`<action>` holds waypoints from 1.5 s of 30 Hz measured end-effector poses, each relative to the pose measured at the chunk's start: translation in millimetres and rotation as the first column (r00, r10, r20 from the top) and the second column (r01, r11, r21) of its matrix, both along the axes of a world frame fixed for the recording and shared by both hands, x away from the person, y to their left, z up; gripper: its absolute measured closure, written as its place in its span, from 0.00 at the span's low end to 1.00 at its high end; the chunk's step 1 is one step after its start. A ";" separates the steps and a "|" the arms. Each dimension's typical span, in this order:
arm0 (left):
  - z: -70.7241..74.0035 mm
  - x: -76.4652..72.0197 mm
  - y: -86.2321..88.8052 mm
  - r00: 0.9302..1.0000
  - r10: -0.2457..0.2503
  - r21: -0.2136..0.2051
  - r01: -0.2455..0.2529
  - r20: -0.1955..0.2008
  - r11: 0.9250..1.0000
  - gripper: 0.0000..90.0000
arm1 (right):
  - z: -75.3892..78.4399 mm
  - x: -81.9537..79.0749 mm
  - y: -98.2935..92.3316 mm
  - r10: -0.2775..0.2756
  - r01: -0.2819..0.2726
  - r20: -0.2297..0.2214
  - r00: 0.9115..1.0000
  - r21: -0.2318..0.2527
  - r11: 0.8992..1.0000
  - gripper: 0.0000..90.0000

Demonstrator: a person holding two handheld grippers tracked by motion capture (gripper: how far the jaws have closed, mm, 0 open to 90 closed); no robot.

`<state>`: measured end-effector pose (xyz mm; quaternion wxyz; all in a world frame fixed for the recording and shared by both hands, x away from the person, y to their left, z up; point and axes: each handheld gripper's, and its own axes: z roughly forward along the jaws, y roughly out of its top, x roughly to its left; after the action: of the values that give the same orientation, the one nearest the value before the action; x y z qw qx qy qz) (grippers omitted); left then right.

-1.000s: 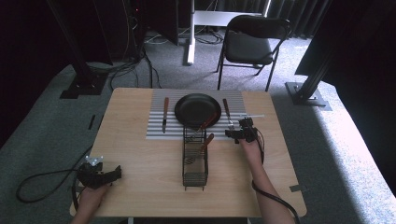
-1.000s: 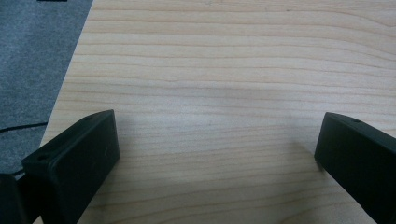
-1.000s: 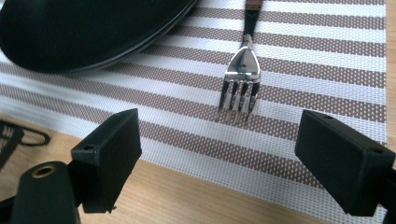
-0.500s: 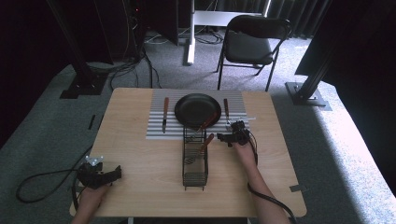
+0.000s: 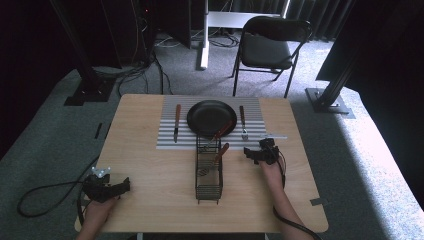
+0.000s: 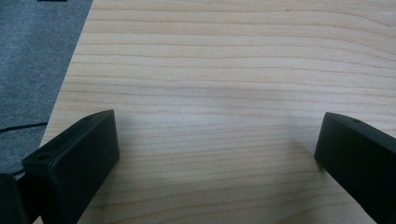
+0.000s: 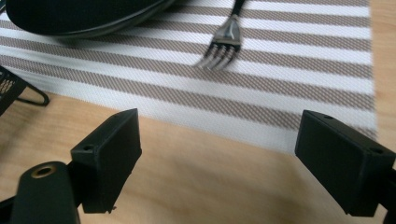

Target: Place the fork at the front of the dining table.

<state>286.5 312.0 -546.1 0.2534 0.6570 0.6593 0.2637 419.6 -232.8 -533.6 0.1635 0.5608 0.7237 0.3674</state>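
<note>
Since the earlier frame, my right tongs have drawn back from the fork on the striped placemat toward the near side, and now sit over bare worktop just right of the wire cutlery caddy. Left tongs have not shifted; they rest near the front left corner.

Findings, right gripper view: right tongs stand wide open and hold nothing. The fork lies ahead on the placemat, tines toward me, beside the black plate. Left gripper view: left tongs likewise wide open, empty, plain wood between them.

High view: a knife lies left of the plate; two wooden-handled utensils remain propped in the caddy, leaning toward the plate.

Assessment: the setting appears part done, and the next piece most likely comes from the caddy. Recommendation: I should swing the right tongs left over the caddy, approach a handle from above where it rises over the wire rim, close across the handle's narrow side, and lift straight up so the caddy is not dragged or tipped. Left tongs could steady the caddy if it shifts.
</note>
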 end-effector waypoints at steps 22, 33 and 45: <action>0.0 0.0 0.0 1.000 0.000 -0.001 0.000 0.000 1.000 0.00 | -6.1 -65.9 -36.9 -0.084 0.089 0.064 0.994 -0.075 0.993 0.14; 0.0 0.0 0.0 1.000 0.000 0.000 0.000 0.000 1.000 0.00 | -7.7 -95.5 -52.9 -0.138 0.146 0.074 0.988 -0.123 0.982 0.14; 0.0 0.0 -0.1 1.000 0.001 -0.002 -0.001 0.000 1.000 0.00 | -15.0 -123.6 -74.9 -0.187 0.195 0.070 0.980 -0.134 0.972 0.14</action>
<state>286.5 311.9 -546.1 0.2541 0.6565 0.6597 0.2632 296.0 -307.7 -548.6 0.2576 0.6043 0.6855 0.3138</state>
